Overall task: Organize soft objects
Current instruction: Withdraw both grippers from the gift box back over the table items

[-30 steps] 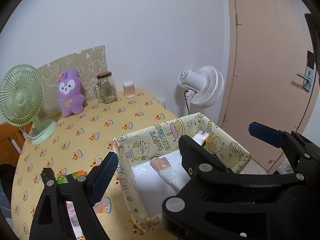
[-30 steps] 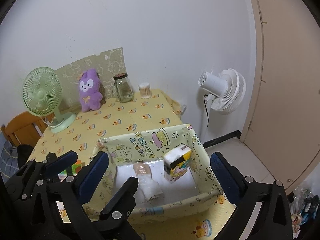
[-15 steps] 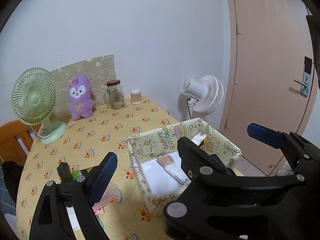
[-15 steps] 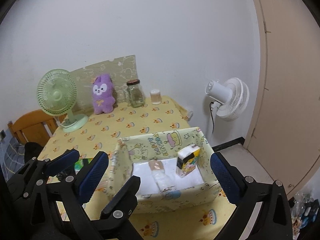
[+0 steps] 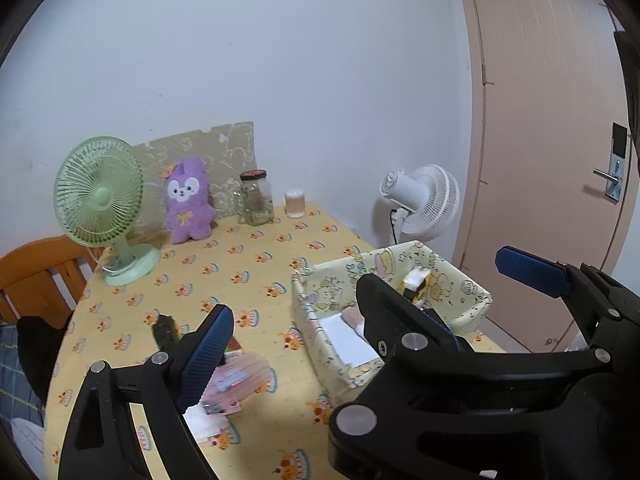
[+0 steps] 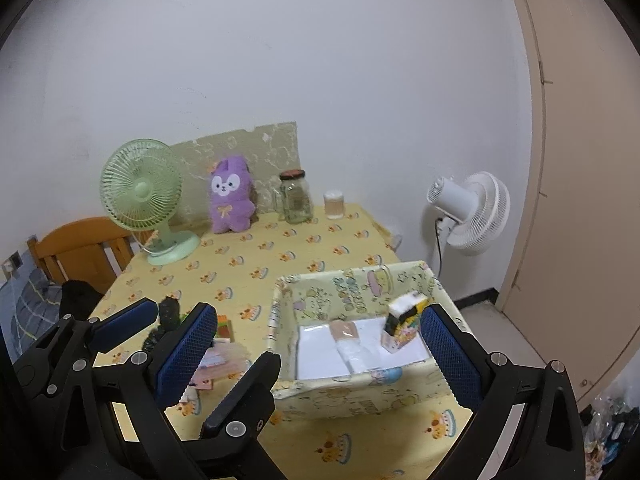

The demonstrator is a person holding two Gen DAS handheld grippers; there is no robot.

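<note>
Right wrist view: right gripper (image 6: 316, 348) and left gripper (image 6: 156, 328) both spread, empty, above fabric bin (image 6: 352, 280) already holding tissue pack (image 6: 404, 322); pouches (image 6: 218, 362) outside await sorting.

Open tablecloth (image 6: 256, 264) across frame centre. Obstacles: green fan (image 6: 146, 200), plush (image 6: 232, 196), jar (image 6: 296, 196) along upper edge; box (image 6: 352, 392) lower right; packets (image 6: 220, 356) lower left.

The cloth-covered table (image 6: 304, 248) carries a fabric bin (image 6: 348, 396), green fan (image 6: 148, 204), plush (image 6: 232, 196), jar (image 6: 296, 200) and what look like packets (image 6: 220, 356).
</note>
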